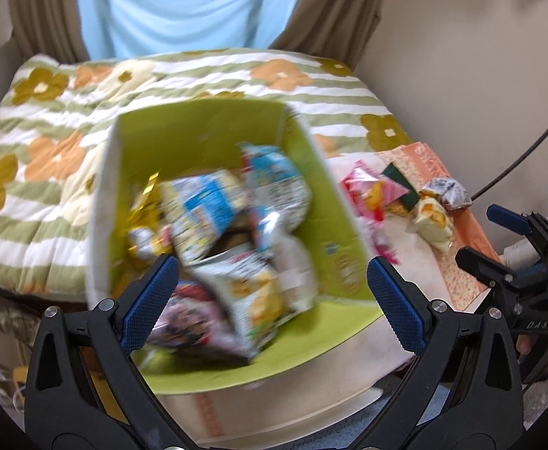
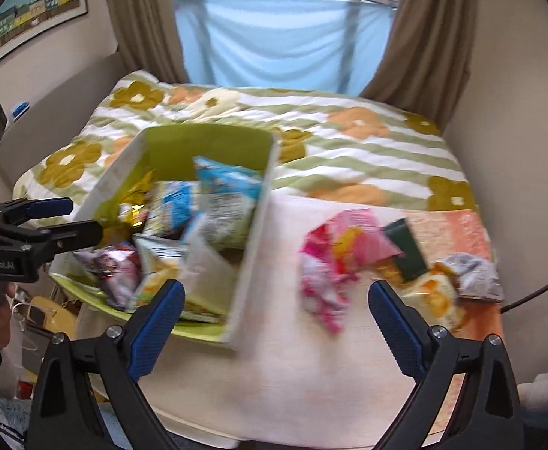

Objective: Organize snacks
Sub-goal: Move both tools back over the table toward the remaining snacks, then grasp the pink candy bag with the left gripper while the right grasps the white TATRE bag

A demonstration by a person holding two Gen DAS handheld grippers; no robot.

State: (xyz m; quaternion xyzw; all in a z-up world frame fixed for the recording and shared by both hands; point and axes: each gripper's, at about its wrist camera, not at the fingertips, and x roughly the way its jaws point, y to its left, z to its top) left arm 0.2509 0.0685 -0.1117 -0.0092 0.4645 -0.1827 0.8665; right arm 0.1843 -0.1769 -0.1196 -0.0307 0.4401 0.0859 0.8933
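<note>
A box with a green inside (image 1: 199, 127) (image 2: 206, 142) stands on the table, filled with several snack bags (image 1: 221, 210) (image 2: 206, 210). To its right lie loose snacks: a pink packet (image 2: 334, 258) (image 1: 367, 191), a dark green one (image 2: 405, 255), yellow-white ones (image 2: 435, 300) (image 1: 433, 221) and a grey one (image 2: 472, 273). My left gripper (image 1: 274, 285) hangs open just above the box's near side, holding nothing. My right gripper (image 2: 276, 300) is open over the white cloth, between the box and the pink packet. Both views are motion-blurred.
The table carries a white cloth (image 2: 292, 367) and an orange patterned mat (image 2: 457, 225) under the loose snacks. Behind it lies a bed with a flowered, striped quilt (image 2: 349, 150), then curtains and a window. A dark cable (image 1: 517, 161) runs along the right wall.
</note>
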